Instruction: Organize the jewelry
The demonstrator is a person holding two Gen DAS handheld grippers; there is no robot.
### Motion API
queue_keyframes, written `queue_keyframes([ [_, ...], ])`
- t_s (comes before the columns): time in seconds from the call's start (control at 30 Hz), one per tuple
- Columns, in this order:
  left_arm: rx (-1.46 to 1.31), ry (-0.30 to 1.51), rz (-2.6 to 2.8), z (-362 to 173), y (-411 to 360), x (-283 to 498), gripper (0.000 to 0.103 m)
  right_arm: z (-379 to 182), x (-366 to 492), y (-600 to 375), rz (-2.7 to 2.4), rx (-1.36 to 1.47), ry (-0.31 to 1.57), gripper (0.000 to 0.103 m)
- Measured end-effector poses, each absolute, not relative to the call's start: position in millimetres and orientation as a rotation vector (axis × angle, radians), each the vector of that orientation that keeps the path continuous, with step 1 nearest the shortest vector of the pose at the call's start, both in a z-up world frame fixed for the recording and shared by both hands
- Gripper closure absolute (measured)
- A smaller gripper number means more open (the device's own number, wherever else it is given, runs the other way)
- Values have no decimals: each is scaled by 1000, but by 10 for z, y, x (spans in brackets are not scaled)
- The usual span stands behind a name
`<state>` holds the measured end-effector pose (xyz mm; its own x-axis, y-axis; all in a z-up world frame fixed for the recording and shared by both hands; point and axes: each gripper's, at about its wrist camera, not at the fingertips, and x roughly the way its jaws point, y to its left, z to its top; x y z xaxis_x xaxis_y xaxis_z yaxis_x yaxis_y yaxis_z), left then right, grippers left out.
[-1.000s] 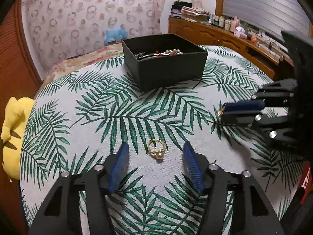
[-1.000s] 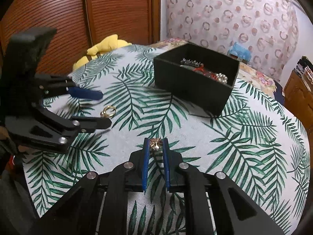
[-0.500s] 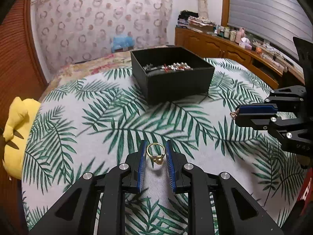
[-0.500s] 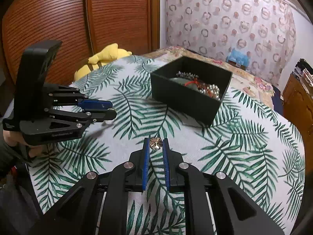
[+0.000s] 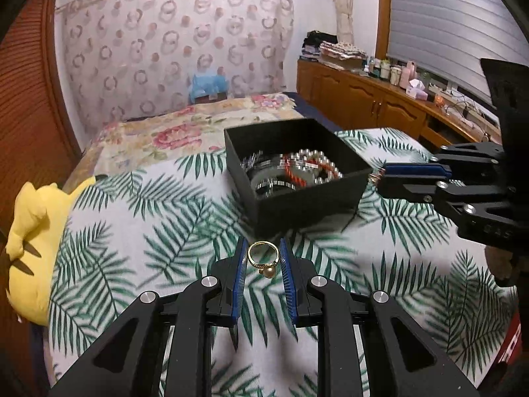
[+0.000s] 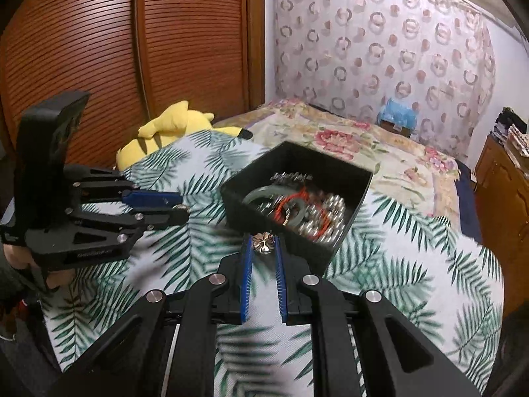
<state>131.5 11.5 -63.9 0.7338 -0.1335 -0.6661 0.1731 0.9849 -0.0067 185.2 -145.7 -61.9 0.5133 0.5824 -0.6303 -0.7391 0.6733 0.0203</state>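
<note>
A gold ring with a pearl point(image 5: 263, 259) hangs between the blue pads of my left gripper point(image 5: 263, 258), which is shut on it above the leaf-print cloth, just short of the black jewelry box point(image 5: 297, 178). My right gripper point(image 6: 263, 244) is shut on a small flower-shaped metal charm point(image 6: 263, 243), held above the near wall of the box point(image 6: 294, 198). The box holds pearl beads, a red cord and bangles. In the left wrist view the right gripper point(image 5: 380, 175) reaches in beside the box's right corner; in the right wrist view the left gripper point(image 6: 180, 206) is at the left.
A leaf-print cloth point(image 5: 148, 238) covers the table. A yellow plush toy point(image 5: 29, 231) lies at its left edge. Behind are a floral bedspread point(image 5: 185, 125), a blue plush point(image 5: 208, 84) and a wooden sideboard point(image 5: 380, 102) with bottles. A hand point(image 6: 20, 264) holds the left gripper.
The left gripper closed on the pearl ring that lay on the cloth and lifted it. Both grippers rose and moved nearer the box, the right one still holding the charm.
</note>
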Motion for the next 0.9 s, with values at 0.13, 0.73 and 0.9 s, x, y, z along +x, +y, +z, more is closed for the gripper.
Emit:
queue_keyframes([
  [0.13,54,720,-182,-559,105,1470,84,-573,2073,-1454,787,-253,640,88],
  [0.73,66,714,-197,-466,-46,2135,84,-622,2724,-1419,740,-210,652,74],
  [0.9,58,726,-185,-515,-69,2265,84,-617,2705,-1509,726,-186,651,72],
])
